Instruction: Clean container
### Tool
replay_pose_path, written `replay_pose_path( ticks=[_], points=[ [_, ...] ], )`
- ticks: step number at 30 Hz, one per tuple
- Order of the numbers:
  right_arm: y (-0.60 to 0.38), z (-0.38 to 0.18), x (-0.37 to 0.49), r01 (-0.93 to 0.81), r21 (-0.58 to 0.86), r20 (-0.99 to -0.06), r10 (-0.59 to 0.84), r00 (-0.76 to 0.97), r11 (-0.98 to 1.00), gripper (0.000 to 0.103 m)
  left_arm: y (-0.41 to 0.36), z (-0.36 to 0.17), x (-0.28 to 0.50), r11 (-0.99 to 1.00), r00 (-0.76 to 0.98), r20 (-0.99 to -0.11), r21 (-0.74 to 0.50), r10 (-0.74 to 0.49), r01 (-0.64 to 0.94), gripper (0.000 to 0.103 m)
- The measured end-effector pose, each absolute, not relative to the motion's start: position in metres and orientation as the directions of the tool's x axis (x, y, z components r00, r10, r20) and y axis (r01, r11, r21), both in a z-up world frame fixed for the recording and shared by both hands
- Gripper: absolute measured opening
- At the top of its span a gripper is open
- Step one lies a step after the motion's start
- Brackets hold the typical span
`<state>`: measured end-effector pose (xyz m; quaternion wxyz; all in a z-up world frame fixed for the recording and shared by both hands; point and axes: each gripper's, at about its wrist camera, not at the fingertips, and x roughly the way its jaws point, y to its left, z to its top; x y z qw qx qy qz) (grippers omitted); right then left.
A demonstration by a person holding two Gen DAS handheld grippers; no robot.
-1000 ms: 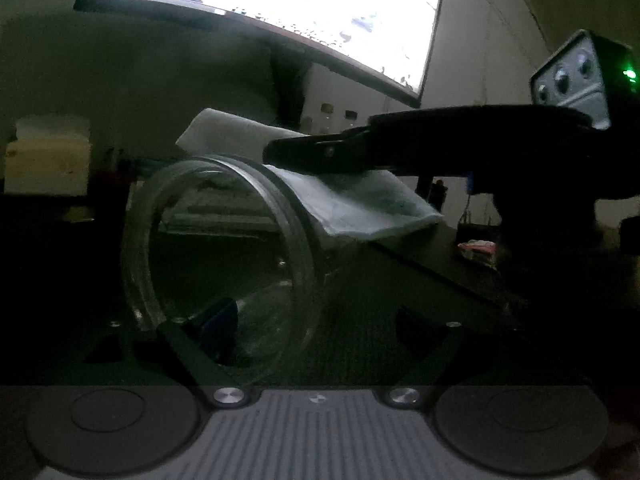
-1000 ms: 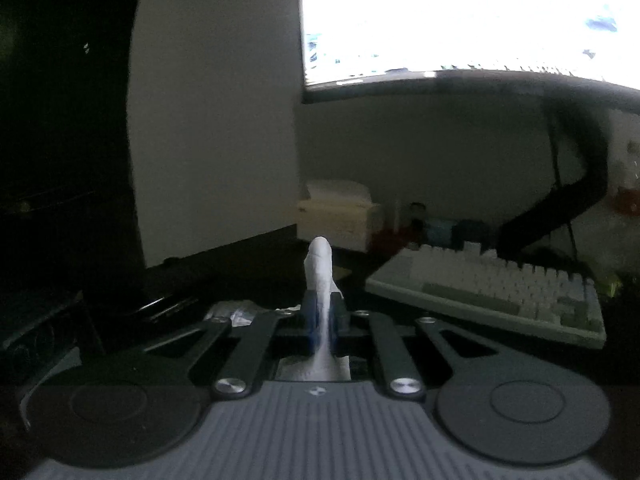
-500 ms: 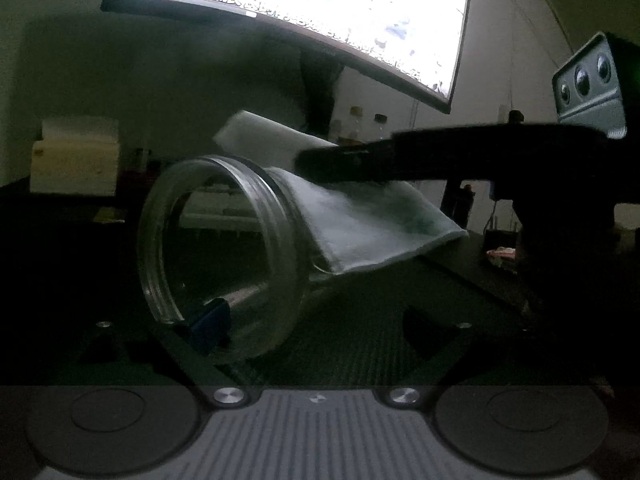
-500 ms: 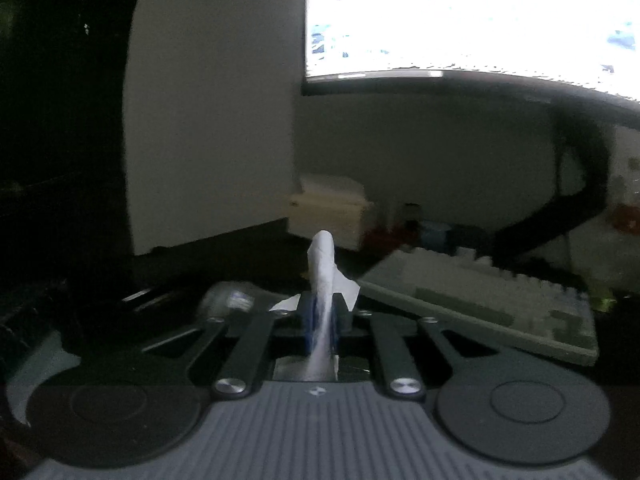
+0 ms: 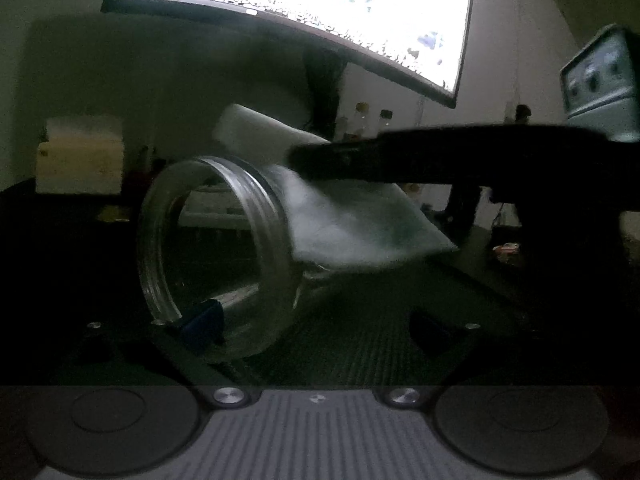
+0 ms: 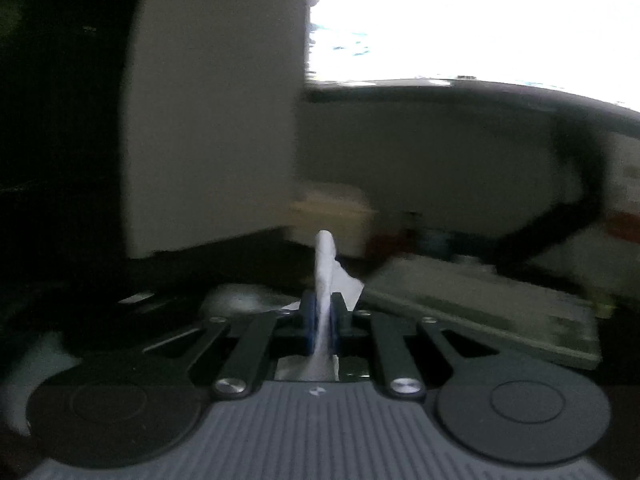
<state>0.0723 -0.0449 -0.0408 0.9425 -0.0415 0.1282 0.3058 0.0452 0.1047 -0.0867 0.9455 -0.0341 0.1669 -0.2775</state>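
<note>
In the left wrist view a clear glass jar (image 5: 216, 256) lies on its side, its threaded mouth facing me. My left gripper (image 5: 308, 320) holds it: the blue-padded left finger (image 5: 200, 322) is inside the mouth against the wall, the other finger (image 5: 436, 328) stands well off to the right. My right gripper (image 5: 316, 160) comes in from the right, shut on a folded white cloth (image 5: 352, 224) pressed against the jar's outer side. In the right wrist view the gripper (image 6: 322, 324) pinches the cloth (image 6: 326, 264) edge-on.
A lit monitor (image 5: 320, 4) hangs above the dark desk (image 5: 380, 340). A keyboard (image 6: 492, 312) lies right in the right wrist view. A tissue box (image 5: 80, 156) stands far left. Small bottles (image 5: 372, 120) stand under the monitor.
The jar has shifted right and turned in the left wrist view. The right gripper with the cloth has moved along the jar's side; the right wrist view is blurred by motion.
</note>
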Motion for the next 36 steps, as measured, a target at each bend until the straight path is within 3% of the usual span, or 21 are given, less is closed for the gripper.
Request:
replay_pose_path(
  ticks=[1, 3, 5, 6, 9, 12, 20, 22, 26, 28, 29, 30, 35, 36],
  points=[
    [-0.047, -0.042, 0.073, -0.59, 0.005, -0.269, 0.569, 0.777, 0.808, 0.011, 0.103, -0.086, 0.043, 0.85, 0.796, -0.3, -0.15, -0.525, 0.505, 0.098],
    [-0.059, -0.041, 0.082, -0.548, 0.03, -0.285, 0.533, 0.797, 0.836, 0.011, 0.099, -0.086, 0.038, 0.862, 0.813, -0.291, -0.117, -0.504, 0.493, 0.079],
    [-0.077, -0.04, 0.089, -0.511, 0.093, -0.294, 0.514, 0.806, 0.854, 0.01, 0.096, -0.088, 0.035, 0.885, 0.846, -0.27, -0.058, -0.46, 0.462, 0.053],
    [-0.086, -0.039, 0.093, -0.492, 0.126, -0.298, 0.506, 0.81, 0.861, 0.01, 0.096, -0.09, 0.036, 0.893, 0.856, -0.268, -0.04, -0.442, 0.449, 0.029],
    [-0.101, -0.038, 0.092, -0.485, 0.162, -0.291, 0.511, 0.809, 0.859, 0.01, 0.098, -0.091, 0.038, 0.857, 0.818, -0.261, -0.086, -0.512, 0.509, 0.013],
    [-0.111, -0.039, 0.089, -0.489, 0.184, -0.299, 0.523, 0.798, 0.853, 0.01, 0.097, -0.086, 0.031, 0.825, 0.794, -0.235, -0.082, -0.561, 0.559, 0.009],
    [-0.105, -0.036, 0.073, -0.565, 0.229, -0.307, 0.609, 0.731, 0.793, 0.011, 0.121, -0.07, 0.033, 0.705, 0.668, -0.226, -0.222, -0.709, 0.674, 0.008],
    [-0.098, -0.036, 0.076, -0.574, 0.223, -0.314, 0.616, 0.723, 0.788, 0.011, 0.119, -0.073, 0.033, 0.729, 0.688, -0.243, -0.197, -0.684, 0.655, 0.02],
    [-0.086, -0.036, 0.084, -0.584, 0.188, -0.315, 0.612, 0.725, 0.789, 0.012, 0.109, -0.084, 0.038, 0.79, 0.728, -0.323, -0.127, -0.604, 0.6, 0.029],
    [-0.083, -0.038, 0.088, -0.585, 0.175, -0.316, 0.608, 0.728, 0.792, 0.012, 0.109, -0.086, 0.04, 0.808, 0.753, -0.31, -0.1, -0.58, 0.581, 0.05],
    [-0.082, -0.038, 0.091, -0.583, 0.173, -0.317, 0.606, 0.73, 0.793, 0.012, 0.108, -0.087, 0.039, 0.812, 0.759, -0.307, -0.089, -0.574, 0.577, 0.055],
    [-0.08, -0.037, 0.092, -0.581, 0.17, -0.319, 0.603, 0.732, 0.796, 0.012, 0.106, -0.087, 0.037, 0.819, 0.769, -0.306, -0.073, -0.562, 0.569, 0.067],
    [-0.073, -0.039, 0.099, -0.571, 0.148, -0.314, 0.586, 0.747, 0.807, 0.012, 0.088, -0.097, 0.031, 0.865, 0.842, -0.289, 0.08, -0.455, 0.495, 0.073],
    [-0.071, -0.04, 0.101, -0.565, 0.151, -0.313, 0.581, 0.751, 0.811, 0.012, 0.088, -0.097, 0.033, 0.872, 0.846, -0.289, 0.064, -0.449, 0.485, 0.073]
  ],
)
